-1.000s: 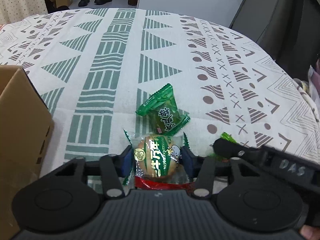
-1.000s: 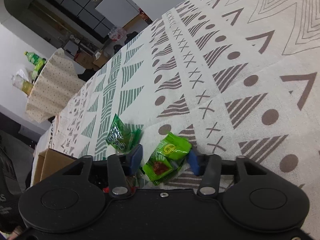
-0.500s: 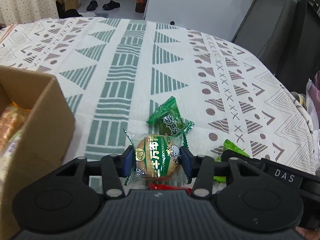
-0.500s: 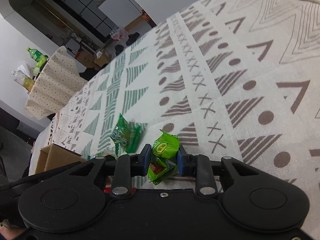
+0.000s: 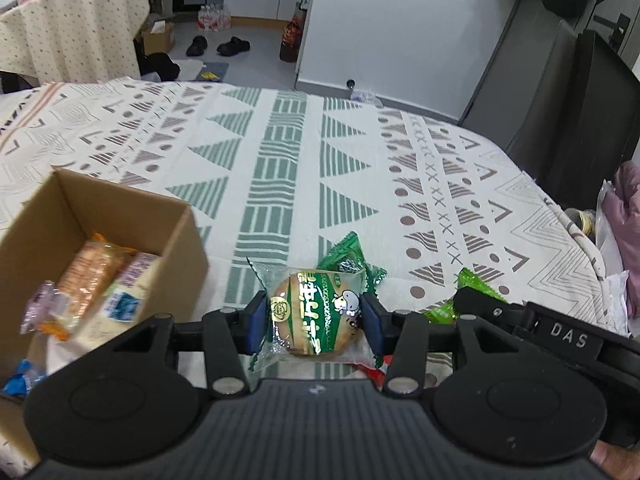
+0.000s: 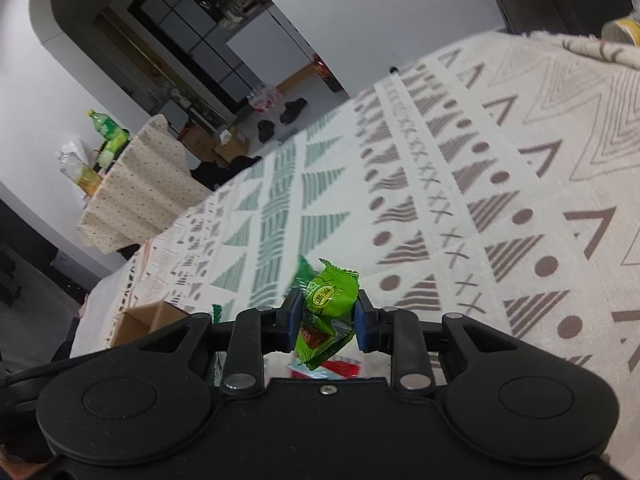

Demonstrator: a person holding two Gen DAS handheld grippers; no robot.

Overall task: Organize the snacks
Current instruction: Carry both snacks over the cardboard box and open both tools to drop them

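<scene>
The desk (image 5: 288, 152) carries a cardboard box (image 5: 176, 240) at its left edge, already holding several wrapped snacks (image 5: 92, 280); the left gripper (image 5: 314, 322) clamps a round cake packet (image 5: 316, 312), the right gripper (image 6: 326, 320) a lime-green candy packet (image 6: 328, 300); both await boxing, while a dark green packet (image 5: 346, 254) lies mid-desk.

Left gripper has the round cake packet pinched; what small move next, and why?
Probably carry it left and over the open cardboard box. The left gripper is shut on the round cake packet, which looks clear of the tablecloth, and the box, already holding snacks, sits just to its left.
</scene>
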